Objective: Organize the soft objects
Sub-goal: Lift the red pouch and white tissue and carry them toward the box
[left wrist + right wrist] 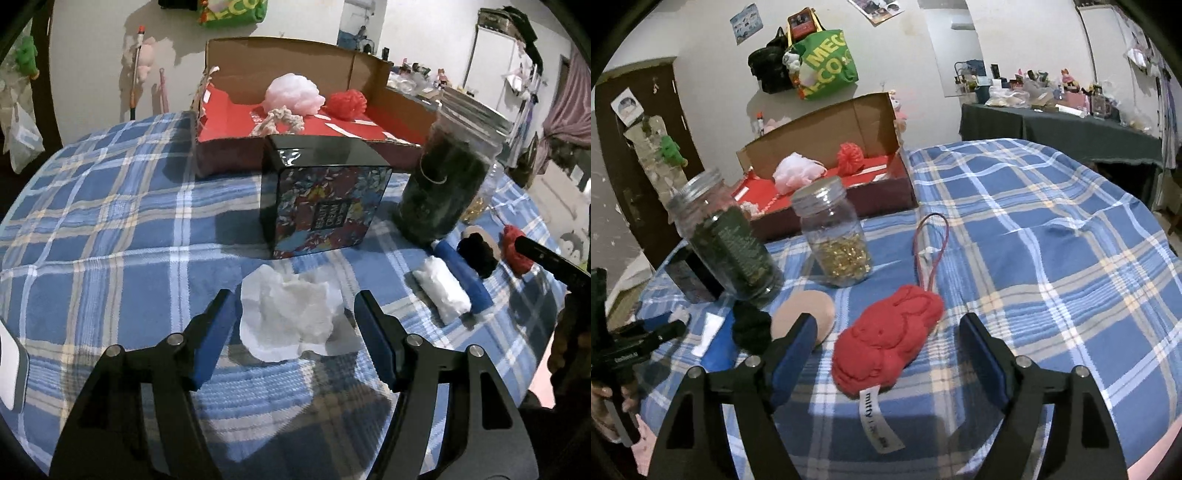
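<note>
A crumpled white tissue [288,317] lies on the blue plaid cloth [110,221], between the fingers of my left gripper [293,295]. That gripper is open and its pads stand clear of the tissue. In the right wrist view a red plush toy [886,339] with a white tag and a red cord loop [931,251] lies between the fingers of my right gripper [886,317], which is also open and not touching it. At the back, an open cardboard box [229,70] with a red floor holds a pink puff [293,94], a red puff [347,103] and a rope knot [279,120].
A black floral tin [325,206] stands just beyond the tissue. A jar of dark stuff [727,236] and a jar of gold bits [834,236] stand left of the plush. Between the grippers lie a white roll [441,295], a blue item [463,273], a black scrunchie [751,326] and a beige pad [809,310].
</note>
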A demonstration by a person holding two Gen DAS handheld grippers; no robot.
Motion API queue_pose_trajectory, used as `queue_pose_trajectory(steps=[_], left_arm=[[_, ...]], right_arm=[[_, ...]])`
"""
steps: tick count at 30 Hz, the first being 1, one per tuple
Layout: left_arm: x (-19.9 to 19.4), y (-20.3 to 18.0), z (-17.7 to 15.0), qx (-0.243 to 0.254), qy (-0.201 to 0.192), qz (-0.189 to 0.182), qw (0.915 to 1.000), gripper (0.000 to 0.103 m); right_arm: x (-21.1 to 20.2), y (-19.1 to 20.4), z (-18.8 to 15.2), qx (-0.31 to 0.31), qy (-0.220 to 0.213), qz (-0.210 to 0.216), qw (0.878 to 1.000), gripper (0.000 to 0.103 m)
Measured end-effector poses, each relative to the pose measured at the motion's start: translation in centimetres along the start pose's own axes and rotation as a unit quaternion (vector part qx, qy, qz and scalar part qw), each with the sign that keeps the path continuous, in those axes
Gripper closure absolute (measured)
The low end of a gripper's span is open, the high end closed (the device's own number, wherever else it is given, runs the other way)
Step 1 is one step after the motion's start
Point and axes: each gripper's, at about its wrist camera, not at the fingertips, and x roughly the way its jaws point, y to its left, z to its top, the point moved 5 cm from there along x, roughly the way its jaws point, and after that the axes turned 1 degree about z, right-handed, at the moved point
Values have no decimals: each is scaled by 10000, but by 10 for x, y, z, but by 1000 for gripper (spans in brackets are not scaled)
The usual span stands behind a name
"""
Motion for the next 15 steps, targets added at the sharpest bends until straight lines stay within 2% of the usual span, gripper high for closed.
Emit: queue_pose_trajectory(steps=[1,3,5,8,10,13,15], left_arm=[[1,0,0,21,-5,28,10000,38],[2,-3,0,109,-14,83,9999,49],[3,-6,0,202,-7,189,9996,65],[4,-14,-2,474,-49,258,9985,81],[2,-18,-4,568,-98,250,9980,87],[-3,-23,-4,616,-199,298,9975,88],[-5,-26,-4,552,-168,96,9983,88]], right_arm=[[2,1,-1,-57,6,-54,10000,27],[5,3,-3,-153,24,-116,9998,41],[7,7,-4,-236,7,-109,9997,48],[5,12,-4,-373,-121,-145,9991,55],[1,14,-3,-415,-226,-130,9988,57],[-7,20,1,-469,-363,-61,9982,57],[-12,24,4,-478,-430,8,9979,57]])
